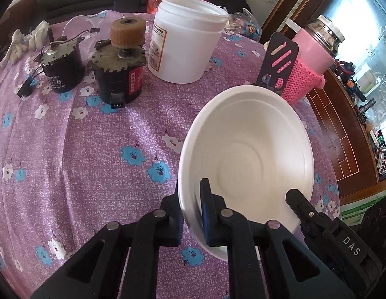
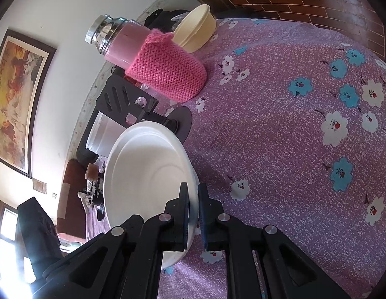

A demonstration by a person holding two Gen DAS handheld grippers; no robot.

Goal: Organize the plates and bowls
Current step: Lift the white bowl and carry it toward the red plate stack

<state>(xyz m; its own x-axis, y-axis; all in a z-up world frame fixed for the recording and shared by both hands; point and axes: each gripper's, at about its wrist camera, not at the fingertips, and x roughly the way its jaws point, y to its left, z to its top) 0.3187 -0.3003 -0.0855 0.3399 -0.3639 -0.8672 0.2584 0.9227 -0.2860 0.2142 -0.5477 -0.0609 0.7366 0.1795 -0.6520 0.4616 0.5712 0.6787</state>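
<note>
You have the white bowl pinched from two sides. Your left hand-held gripper is clamped on its near-left rim, one finger inside the wall and one outside; your right hand-held gripper is closed on the rim the same way, and in the left view its black tip shows at the bowl's near-right edge. The bowl is plain, matte white — faint concentric rings in the base, a stepped band below the rim — and you hold it tilted above the right side of the tabletop, which wears a purple cloth with blue and white flowers.

Just beyond the bowl stands a black slotted stand, and beside it a pink jar with a metal lid and a pink knitted sleeve. A cream bowl lies tipped on its side past the jar. Farther left sit a white tub, two dark motors with wires, and white gloves at the far-left edge.
</note>
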